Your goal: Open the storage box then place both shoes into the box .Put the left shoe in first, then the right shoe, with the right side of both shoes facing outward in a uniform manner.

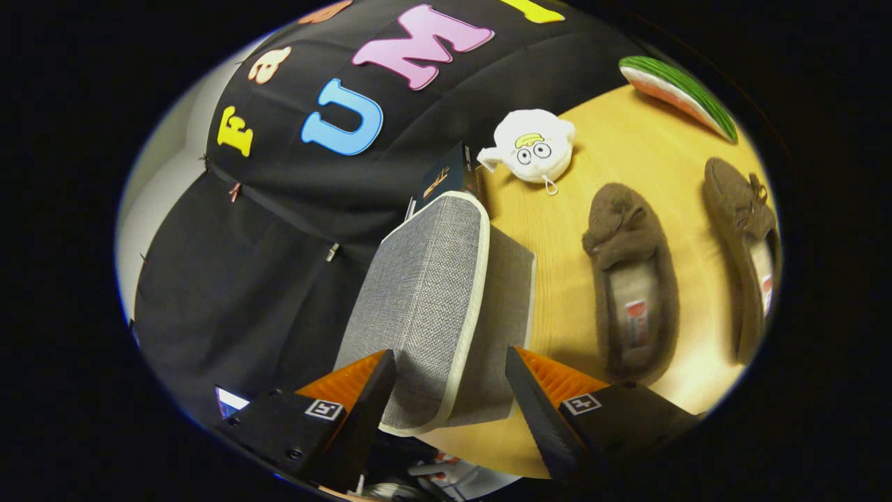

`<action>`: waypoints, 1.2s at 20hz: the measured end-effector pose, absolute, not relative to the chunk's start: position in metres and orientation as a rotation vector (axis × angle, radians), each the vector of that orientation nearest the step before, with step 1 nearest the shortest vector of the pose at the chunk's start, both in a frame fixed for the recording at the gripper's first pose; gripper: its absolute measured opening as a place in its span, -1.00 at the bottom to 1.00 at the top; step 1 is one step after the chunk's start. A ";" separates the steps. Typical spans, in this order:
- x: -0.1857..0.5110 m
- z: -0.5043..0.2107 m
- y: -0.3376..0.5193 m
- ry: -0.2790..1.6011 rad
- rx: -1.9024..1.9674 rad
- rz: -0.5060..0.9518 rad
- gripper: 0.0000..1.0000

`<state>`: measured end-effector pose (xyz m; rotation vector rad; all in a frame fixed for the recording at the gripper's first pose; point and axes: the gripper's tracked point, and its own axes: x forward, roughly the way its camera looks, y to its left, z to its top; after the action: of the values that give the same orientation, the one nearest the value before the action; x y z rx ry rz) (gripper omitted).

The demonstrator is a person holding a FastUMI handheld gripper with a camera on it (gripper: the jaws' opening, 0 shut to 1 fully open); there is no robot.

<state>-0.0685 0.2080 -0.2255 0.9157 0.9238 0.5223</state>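
Your gripper (451, 397) has its fingers spread wide, one on each side of the grey fabric storage box (446, 307), and neither finger touches it. The near end of the box sits in the gap between the fingertips, and its long axis runs away from you toward the booth wall. The view is rolled, so the wooden tabletop (557, 265) appears tilted. The box shows a grey woven face with a pale trim (474, 314) running round its edge; that trimmed panel looks like the lid, but you cannot tell from here whether it is closed flat or raised.

You have one storage box and two brown fuzzy slippers. Both lie on the tabletop beside the box, on the side of your right finger. The nearer slipper (631, 279) is just beside the box, the farther slipper (744, 251) lies beyond it, and a strip of bare wood separates the two. They lie parallel to each other and to the box, toes pointing away from you toward the wall, heels and open insoles toward you. Each carries a bow on its toe and a small label on the insole.

Past the toes of the slippers, from the box outward, you have one white plush toy (533, 145) with a cartoon face and one watermelon-slice cushion (679, 94). One dark carton (446, 178) stands right behind the box's far end.
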 end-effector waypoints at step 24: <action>-0.074 -0.203 0.253 1.095 1.336 0.623 -0.90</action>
<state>-0.0741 0.2528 -0.2030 1.3356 1.0945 0.6225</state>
